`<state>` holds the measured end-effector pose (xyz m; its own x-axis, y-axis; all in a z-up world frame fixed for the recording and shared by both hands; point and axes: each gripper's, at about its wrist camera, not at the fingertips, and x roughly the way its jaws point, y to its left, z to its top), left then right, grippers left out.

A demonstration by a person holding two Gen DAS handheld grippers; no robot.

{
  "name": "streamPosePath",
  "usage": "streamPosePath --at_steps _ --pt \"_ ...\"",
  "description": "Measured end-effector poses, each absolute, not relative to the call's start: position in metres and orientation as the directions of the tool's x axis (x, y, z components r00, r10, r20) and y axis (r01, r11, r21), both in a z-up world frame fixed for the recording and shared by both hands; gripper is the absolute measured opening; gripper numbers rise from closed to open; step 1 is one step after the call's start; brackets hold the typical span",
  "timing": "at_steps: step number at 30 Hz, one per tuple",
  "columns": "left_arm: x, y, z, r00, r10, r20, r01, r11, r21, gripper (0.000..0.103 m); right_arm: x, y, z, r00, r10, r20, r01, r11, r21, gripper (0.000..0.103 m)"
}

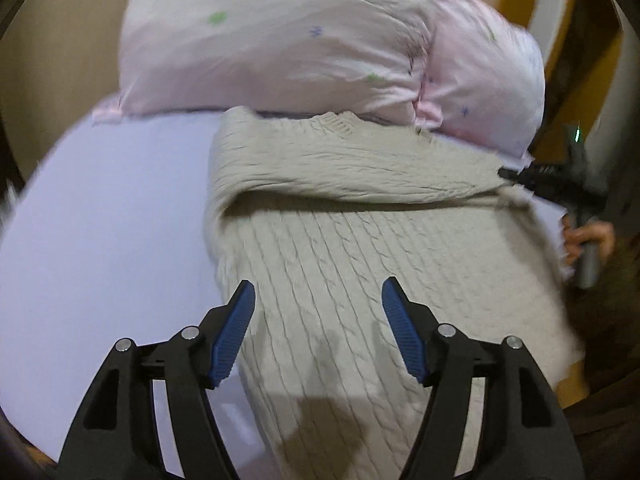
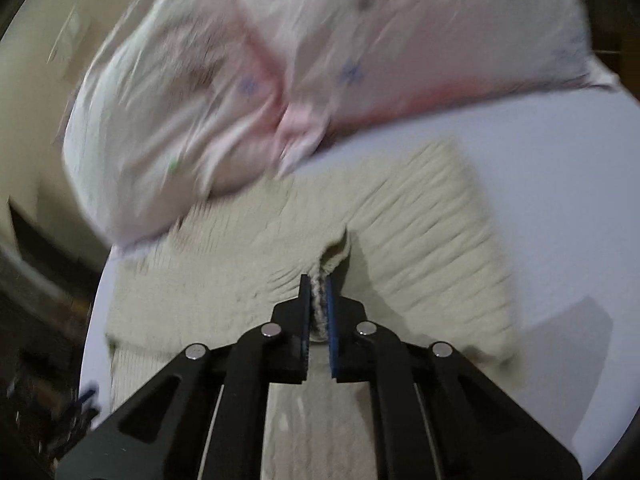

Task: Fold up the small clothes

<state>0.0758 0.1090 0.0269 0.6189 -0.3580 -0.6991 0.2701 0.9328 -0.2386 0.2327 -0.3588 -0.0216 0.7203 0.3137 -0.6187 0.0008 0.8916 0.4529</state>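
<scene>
A cream cable-knit sweater (image 1: 360, 280) lies on a white surface (image 1: 100, 220), with one part folded across its top. My left gripper (image 1: 318, 300) is open and empty, hovering over the sweater's lower body. My right gripper (image 2: 318, 292) is shut on a bunched edge of the sweater (image 2: 420, 232) and lifts it slightly. The right gripper also shows at the sweater's right edge in the left wrist view (image 1: 520, 174), held by a hand.
Two pale pink pillows with small flower prints (image 1: 300, 40) (image 2: 200, 120) lie at the far end, touching the sweater's top edge. The white surface's edge (image 2: 92, 320) drops to a dark floor on the left of the right wrist view.
</scene>
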Motion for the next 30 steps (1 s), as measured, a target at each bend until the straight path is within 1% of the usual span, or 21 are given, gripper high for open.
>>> streamPosePath --at_steps 2,3,4,5,6,7,8,11,13,15,16,18,19,20,21,23,25,26,27,28,30 --pt "0.07 0.119 0.026 0.61 -0.394 -0.688 0.259 0.919 -0.297 0.069 0.233 -0.368 -0.022 0.737 0.22 -0.64 0.07 0.916 0.395 0.008" --pt "0.065 0.122 0.024 0.609 -0.392 -0.69 0.253 0.92 -0.3 0.07 0.232 -0.369 -0.025 0.718 0.223 -0.659 0.073 0.918 0.391 0.015" --pt "0.06 0.125 0.022 0.604 -0.383 -0.699 0.243 0.924 -0.296 0.07 0.227 -0.37 -0.027 0.701 0.232 -0.674 0.07 0.919 0.388 0.018" --pt "0.057 0.127 0.02 0.597 -0.377 -0.708 0.235 0.926 -0.295 0.071 0.222 -0.369 -0.027 0.693 0.233 -0.682 0.066 0.921 0.383 0.032" --pt "0.055 0.126 0.017 0.589 -0.378 -0.715 0.231 0.926 -0.299 0.071 0.206 -0.37 -0.025 0.688 0.243 -0.684 0.044 0.927 0.373 0.056" --pt "0.049 0.129 0.013 0.572 -0.387 -0.723 0.224 0.922 -0.316 0.071 0.196 -0.372 -0.024 0.691 0.249 -0.678 0.03 0.928 0.371 0.065" --pt "0.046 0.13 0.009 0.562 -0.394 -0.727 0.219 0.919 -0.329 0.071 0.183 -0.376 -0.023 0.701 0.255 -0.666 0.013 0.929 0.37 0.069" --pt "0.034 0.135 -0.005 0.527 -0.421 -0.739 0.192 0.905 -0.379 0.071 0.13 -0.399 -0.028 0.695 0.264 -0.668 0.012 0.925 0.379 0.069" --pt "0.021 0.139 -0.007 0.535 -0.441 -0.721 0.191 0.894 -0.405 0.071 0.104 -0.413 -0.038 0.677 0.283 -0.679 0.04 0.907 0.419 0.061" --pt "0.013 0.139 -0.007 0.537 -0.457 -0.71 0.192 0.885 -0.425 0.071 0.08 -0.427 -0.052 0.656 0.3 -0.693 0.065 0.892 0.447 0.051" --pt "0.009 0.137 -0.008 0.536 -0.469 -0.703 0.198 0.878 -0.435 0.071 0.07 -0.431 -0.06 0.639 0.312 -0.703 0.071 0.886 0.458 0.049" --pt "-0.002 0.133 -0.008 0.542 -0.47 -0.697 0.21 0.878 -0.43 0.071 0.053 -0.433 -0.074 0.608 0.344 -0.716 0.068 0.876 0.478 0.041" --pt "-0.006 0.131 -0.008 0.542 -0.471 -0.696 0.215 0.878 -0.427 0.071 0.044 -0.432 -0.078 0.606 0.364 -0.707 0.054 0.868 0.493 0.04" --pt "-0.013 0.128 -0.008 0.54 -0.474 -0.696 0.222 0.877 -0.425 0.071 0.037 -0.431 -0.08 0.609 0.389 -0.691 0.033 0.858 0.513 0.037" --pt "-0.018 0.125 -0.008 0.538 -0.476 -0.696 0.23 0.877 -0.422 0.07 0.028 -0.429 -0.086 0.582 0.455 -0.674 0.002 0.828 0.561 0.035" --pt "-0.024 0.119 -0.008 0.538 -0.466 -0.703 0.236 0.883 -0.404 0.062 0.018 -0.424 -0.093 0.554 0.535 -0.638 -0.041 0.783 0.621 0.035" --pt "-0.028 0.114 -0.009 0.537 -0.446 -0.716 0.238 0.894 -0.379 0.044 0.01 -0.417 -0.1 0.518 0.602 -0.608 -0.086 0.743 0.663 0.029" --pt "-0.028 0.111 -0.01 0.533 -0.44 -0.723 0.237 0.898 -0.372 0.039 0.009 -0.414 -0.102 0.501 0.624 -0.6 -0.098 0.729 0.678 0.014" --pt "-0.028 0.11 -0.011 0.521 -0.445 -0.728 0.239 0.895 -0.377 0.021 0.008 -0.412 -0.107 0.473 0.658 -0.586 -0.111 0.705 0.701 0.01" --pt "-0.026 0.109 -0.014 0.497 -0.464 -0.733 0.242 0.885 -0.397 0.013 0.008 -0.41 -0.108 0.464 0.681 -0.567 -0.122 0.683 0.72 0.009" --pt "-0.026 0.109 -0.014 0.495 -0.469 -0.731 0.245 0.883 -0.401 0.011 0.006 -0.412 -0.103 0.475 0.719 -0.508 -0.154 0.636 0.756 0.007"
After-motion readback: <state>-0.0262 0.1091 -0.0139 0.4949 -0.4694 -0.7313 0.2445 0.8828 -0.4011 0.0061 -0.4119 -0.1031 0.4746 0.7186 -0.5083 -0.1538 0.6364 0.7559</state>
